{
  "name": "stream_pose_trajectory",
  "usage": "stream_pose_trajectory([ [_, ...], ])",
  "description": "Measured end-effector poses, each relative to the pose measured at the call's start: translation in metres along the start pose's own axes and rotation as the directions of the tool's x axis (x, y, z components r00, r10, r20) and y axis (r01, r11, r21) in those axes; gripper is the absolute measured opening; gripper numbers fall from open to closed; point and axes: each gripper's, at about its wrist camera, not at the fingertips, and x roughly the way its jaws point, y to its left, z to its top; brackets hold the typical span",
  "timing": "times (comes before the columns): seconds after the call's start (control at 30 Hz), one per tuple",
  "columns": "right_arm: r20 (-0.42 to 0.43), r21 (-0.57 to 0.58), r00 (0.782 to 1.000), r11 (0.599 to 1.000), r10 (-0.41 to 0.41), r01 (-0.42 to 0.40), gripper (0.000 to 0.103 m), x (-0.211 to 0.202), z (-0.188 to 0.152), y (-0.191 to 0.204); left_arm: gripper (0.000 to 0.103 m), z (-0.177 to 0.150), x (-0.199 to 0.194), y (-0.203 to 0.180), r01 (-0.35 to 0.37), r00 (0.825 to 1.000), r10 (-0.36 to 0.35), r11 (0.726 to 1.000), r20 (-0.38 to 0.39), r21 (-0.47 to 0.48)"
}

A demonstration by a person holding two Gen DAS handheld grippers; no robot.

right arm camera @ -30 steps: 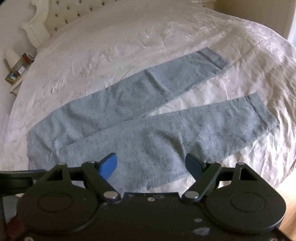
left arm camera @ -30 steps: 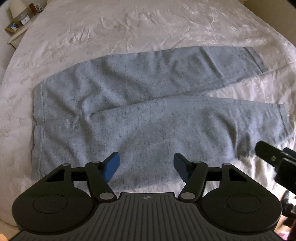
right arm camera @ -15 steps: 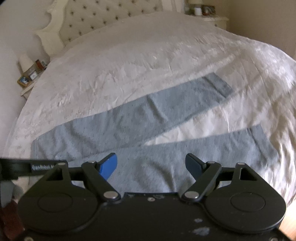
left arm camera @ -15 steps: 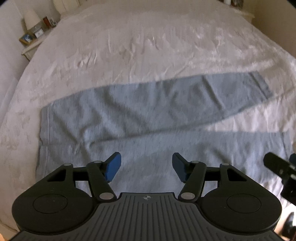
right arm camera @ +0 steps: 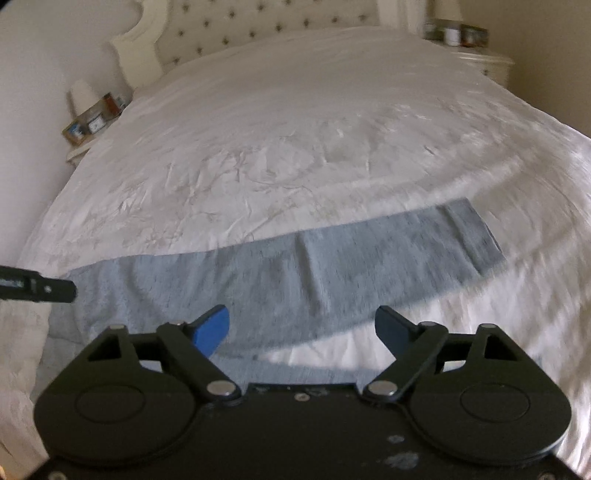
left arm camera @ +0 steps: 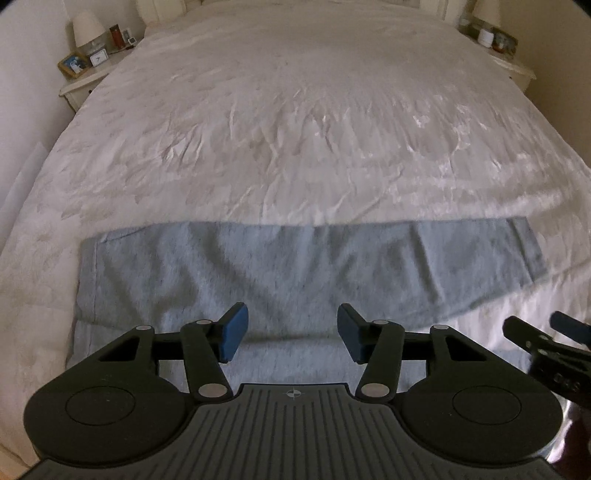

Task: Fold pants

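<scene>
The grey pants (left arm camera: 295, 266) lie spread flat on the white bedspread (left arm camera: 295, 129) of the bed, just ahead of and below both tools, with the waistband end toward the left and the leg cuffs toward the right. The left hand-held gripper (left arm camera: 290, 332) hangs above the near part of the fabric, around the seat and upper legs; its blue pads (left arm camera: 232, 332) stand apart with nothing between them, and the jaws are closing on empty air. The right hand-held gripper (right arm camera: 301, 330) hovers over the gap between the two legs, its jaws spread wide and released, gripping nothing; the far leg crosses ahead of it and the near leg shows partly under its body. In the right wrist view the pants (right arm camera: 295, 273) are blurred. Beyond the bed's far left corner stands a nightstand (left arm camera: 85, 79) with a lamp (left arm camera: 88, 29) and small framed items.
</scene>
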Motion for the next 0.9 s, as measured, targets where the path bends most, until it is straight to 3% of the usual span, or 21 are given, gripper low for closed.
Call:
stream_pose_trajectory([
  [0.1,-0.025,-0.032,1.0,0.999,0.008,-0.008,0.088,0.024,0.019,-0.008,0.052,0.012,0.011,-0.001,-0.013,1.0,0.013,1.0,-0.004,-0.006],
  [0.27,-0.107,-0.047,0.994,0.999,0.016,-0.021,0.087,0.078,0.049,-0.024,0.053,0.023,0.048,0.006,-0.033,0.996,0.029,0.999,-0.088,-0.038],
  [0.43,-0.21,0.175,0.977,0.985,0.039,-0.002,0.087,0.135,0.077,-0.044,0.052,0.025,0.086,0.021,-0.073,0.984,0.059,0.994,-0.169,-0.078],
  [0.63,-0.256,0.411,0.966,0.9,-0.037,0.144,0.087,0.209,0.109,-0.059,0.052,0.026,0.115,0.034,-0.096,0.97,0.072,0.991,-0.231,-0.094],
  [0.73,-0.273,0.429,0.956,0.876,-0.104,0.218,0.087,0.241,0.12,-0.057,0.052,0.028,0.127,0.039,-0.102,0.967,0.076,0.99,-0.244,-0.093],
  [0.9,-0.336,0.428,0.92,0.837,-0.204,0.341,0.087,0.289,0.125,-0.061,0.052,0.029,0.148,0.048,-0.108,0.961,0.081,0.99,-0.264,-0.09],
])
